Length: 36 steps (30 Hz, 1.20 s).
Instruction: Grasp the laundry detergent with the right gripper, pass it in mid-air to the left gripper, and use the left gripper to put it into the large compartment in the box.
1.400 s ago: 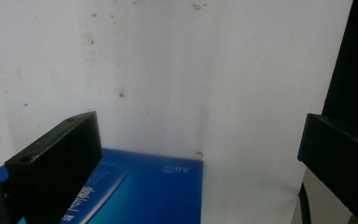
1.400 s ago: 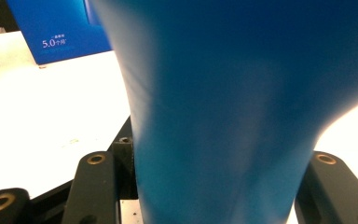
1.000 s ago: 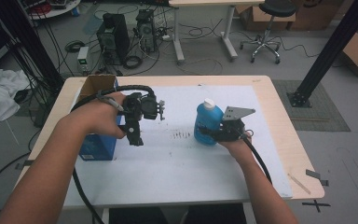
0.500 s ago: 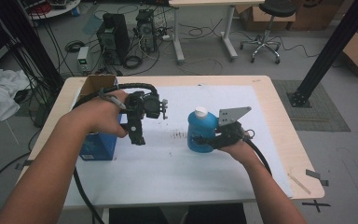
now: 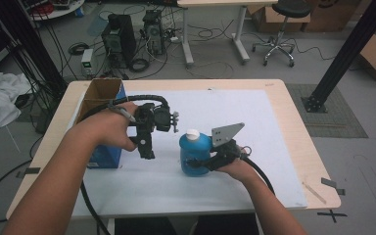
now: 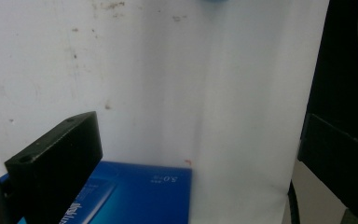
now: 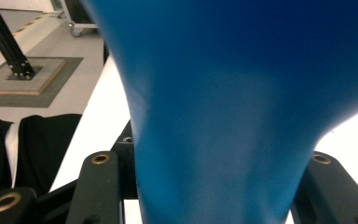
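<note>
Holding the blue bottle [image 5: 195, 155] near the bench's middle, the right gripper [image 5: 206, 162] clamps its narrow part; keep it upright. Left gripper [image 5: 146, 147] hangs wide open, empty, beside the blue box [image 5: 103, 156]

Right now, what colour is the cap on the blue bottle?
White; the cap shows best in the high view, atop the blue bottle.

A wooden table [image 5: 293, 127] carries a white sheet [image 5: 254, 122], with 1 blue box [image 5: 105, 156] apparently resting on it.
</note>
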{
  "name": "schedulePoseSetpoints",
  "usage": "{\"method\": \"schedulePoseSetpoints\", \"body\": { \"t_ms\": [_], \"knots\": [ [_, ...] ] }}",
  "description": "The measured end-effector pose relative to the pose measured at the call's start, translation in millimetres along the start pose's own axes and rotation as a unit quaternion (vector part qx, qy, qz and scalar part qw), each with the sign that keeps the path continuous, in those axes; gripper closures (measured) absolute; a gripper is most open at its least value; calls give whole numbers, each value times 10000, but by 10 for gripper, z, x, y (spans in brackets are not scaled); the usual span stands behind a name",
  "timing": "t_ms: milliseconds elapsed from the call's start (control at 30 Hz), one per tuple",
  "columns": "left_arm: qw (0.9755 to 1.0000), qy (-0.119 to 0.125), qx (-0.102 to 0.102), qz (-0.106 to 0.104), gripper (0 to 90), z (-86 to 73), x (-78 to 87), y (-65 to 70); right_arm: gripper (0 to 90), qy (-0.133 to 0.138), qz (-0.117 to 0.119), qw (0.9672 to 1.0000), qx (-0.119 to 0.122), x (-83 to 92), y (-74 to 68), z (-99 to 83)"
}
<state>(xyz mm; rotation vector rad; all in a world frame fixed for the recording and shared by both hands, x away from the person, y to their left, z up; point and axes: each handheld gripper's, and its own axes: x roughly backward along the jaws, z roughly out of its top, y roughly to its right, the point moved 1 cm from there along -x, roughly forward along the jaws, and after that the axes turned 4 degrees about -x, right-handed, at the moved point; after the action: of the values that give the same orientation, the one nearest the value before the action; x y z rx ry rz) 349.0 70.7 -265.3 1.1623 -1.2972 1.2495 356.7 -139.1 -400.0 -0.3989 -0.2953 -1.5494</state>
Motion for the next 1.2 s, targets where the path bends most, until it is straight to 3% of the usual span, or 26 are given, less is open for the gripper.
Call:
{"method": "schedulePoseSetpoints", "body": {
  "t_ms": [600,933,1200],
  "knots": [
    [9999,19,-111,-62,1,74,-49,104,466,-23,200,9997,122,-599,-92,195],
    [9998,-2,-200,-66,1,151,-70,174,465,8,212,9997,130,-790,-104,228],
    [9997,-52,-247,-36,1,188,-83,182,463,70,241,9996,150,-824,-122,292]
  ]
}}
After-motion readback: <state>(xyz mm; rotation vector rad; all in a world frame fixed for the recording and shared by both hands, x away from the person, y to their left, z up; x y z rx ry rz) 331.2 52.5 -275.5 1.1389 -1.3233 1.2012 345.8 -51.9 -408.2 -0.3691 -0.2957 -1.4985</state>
